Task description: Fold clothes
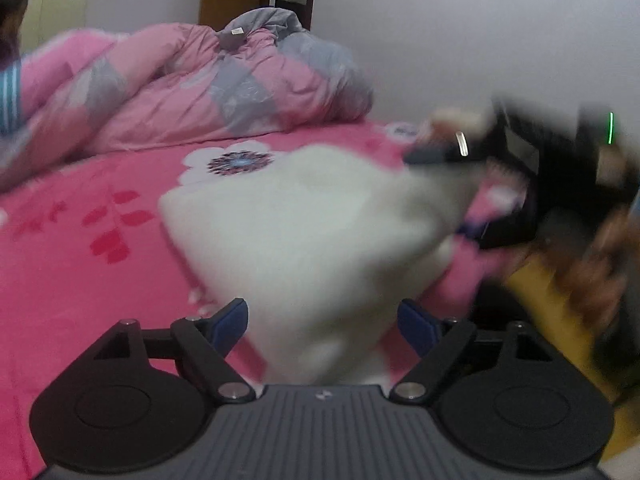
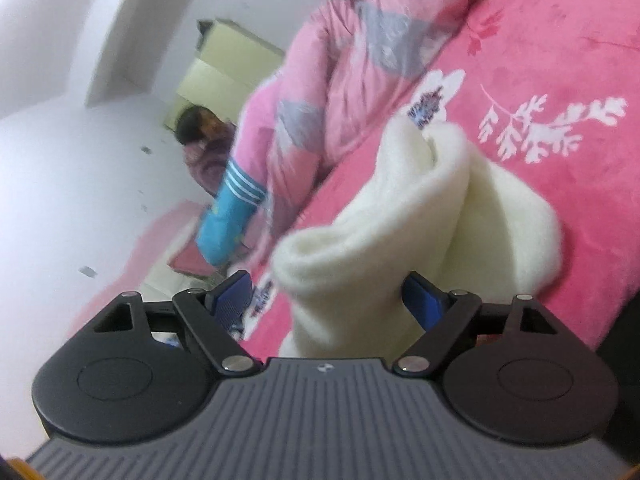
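1. The white fleece garment (image 2: 420, 216) lies bunched on the pink bed sheet (image 1: 80, 208), near the puffy pink quilt (image 1: 180, 88).
2. It looks thick, fluffy and light. It should bend and flop easily, and nothing on it can break.
3. Your left hand-held gripper (image 1: 322, 324) stands wide. The cloth sits between its blue pads (image 1: 230, 322), but they do not squeeze it.
4. Your right hand-held gripper (image 2: 328, 300) is wide too. Cloth lies between its pads and brushes the right one; it does not look pinched.
5. Grab the thick rolled edge (image 2: 320, 248). One thin layer may slip out, so pinch deep.
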